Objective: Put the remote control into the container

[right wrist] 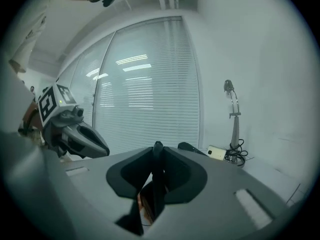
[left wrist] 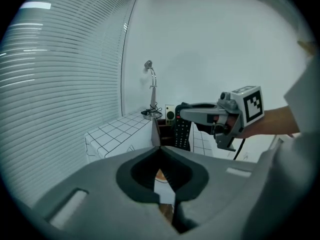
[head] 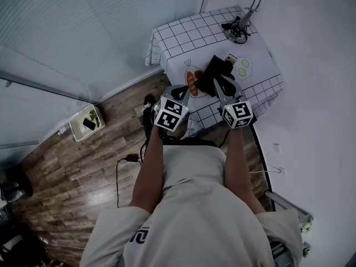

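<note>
We see the right claw (right wrist: pixel 157 146) closed on the remote control (left wrist: pixel 181 134). Its own view shows a thin dark edge pinched between the pads, and from the left gripper view the black remote hangs nearly upright, keypad towards us, below that claw, which reaches in from 3 o'clock. The left claw (left wrist: pixel 160 148) is fully closed with its tips meeting, and we find nothing in it. The dark container (left wrist: pixel 162 134) stands on the counter (head: pixel 183 38) at 12 o'clock just past the left claw's tips, and the remote sits just beside it at its 3 o'clock side. We cannot tell whether the remote's lower end is inside the container, because the left claw's body covers that part. From the head view both claws point towards 12 o'clock over the near edge of the grid-patterned cloth, the left one at 11 and the right one at 1. Behind the container, a small white device (left wrist: pixel 170 115) lies near a chrome gooseneck stand (left wrist: pixel 151 86) with cables (head: pixel 236 32) coiled at its base. Window blinds (left wrist: pixel 60 84) fill the 9 o'clock side, and a pale tray (head: pixel 86 121) rests on the wood floor (head: pixel 83 171) at 9 o'clock from the counter.
</note>
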Demonstrator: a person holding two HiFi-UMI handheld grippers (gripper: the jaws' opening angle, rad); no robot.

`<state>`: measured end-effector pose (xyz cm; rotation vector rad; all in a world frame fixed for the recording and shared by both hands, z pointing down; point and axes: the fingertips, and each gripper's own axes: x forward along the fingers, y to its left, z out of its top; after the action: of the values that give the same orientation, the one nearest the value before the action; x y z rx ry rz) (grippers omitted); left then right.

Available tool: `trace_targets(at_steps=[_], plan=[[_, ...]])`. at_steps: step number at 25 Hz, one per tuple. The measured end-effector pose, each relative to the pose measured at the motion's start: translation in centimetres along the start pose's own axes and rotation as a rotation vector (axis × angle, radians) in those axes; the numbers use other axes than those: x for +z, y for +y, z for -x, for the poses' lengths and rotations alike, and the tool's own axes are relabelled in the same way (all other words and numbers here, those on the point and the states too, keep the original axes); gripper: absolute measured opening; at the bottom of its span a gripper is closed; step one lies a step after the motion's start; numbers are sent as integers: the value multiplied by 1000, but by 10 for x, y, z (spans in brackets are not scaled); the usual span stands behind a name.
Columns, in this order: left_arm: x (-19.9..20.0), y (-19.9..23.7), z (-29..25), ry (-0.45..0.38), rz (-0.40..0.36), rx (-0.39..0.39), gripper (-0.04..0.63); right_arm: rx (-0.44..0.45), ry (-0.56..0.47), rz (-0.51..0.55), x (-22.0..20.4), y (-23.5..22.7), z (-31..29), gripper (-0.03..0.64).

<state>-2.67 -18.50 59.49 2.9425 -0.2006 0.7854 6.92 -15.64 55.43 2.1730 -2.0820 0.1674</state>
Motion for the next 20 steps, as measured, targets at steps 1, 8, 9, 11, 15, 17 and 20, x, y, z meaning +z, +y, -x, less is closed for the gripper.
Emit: trace_targets(at_steps=[1, 8, 9, 11, 15, 17, 20], plan=[[-4, -2, 0, 7, 4, 4, 4, -1, 7, 18, -4, 0, 0, 63], [-17, -2, -5, 18, 23, 31, 4, 9, 79, 1, -45, 0, -8, 63], [-16, -2, -6, 17, 23, 34, 5, -1, 74, -13, -46, -2, -7, 63], [-15, -4, -8, 17, 22, 34, 4, -17, 65, -31, -45, -6, -7, 64], [-14, -13, -11, 19, 12, 28, 5, -55, 76, -48, -48, -11, -5, 72], [-16, -14, -11, 26, 8, 29, 4, -66, 92, -52, -52, -9, -5, 107], [-18, -17, -11, 35, 4, 24, 3, -67, 103, -57, -55, -3, -4, 124]])
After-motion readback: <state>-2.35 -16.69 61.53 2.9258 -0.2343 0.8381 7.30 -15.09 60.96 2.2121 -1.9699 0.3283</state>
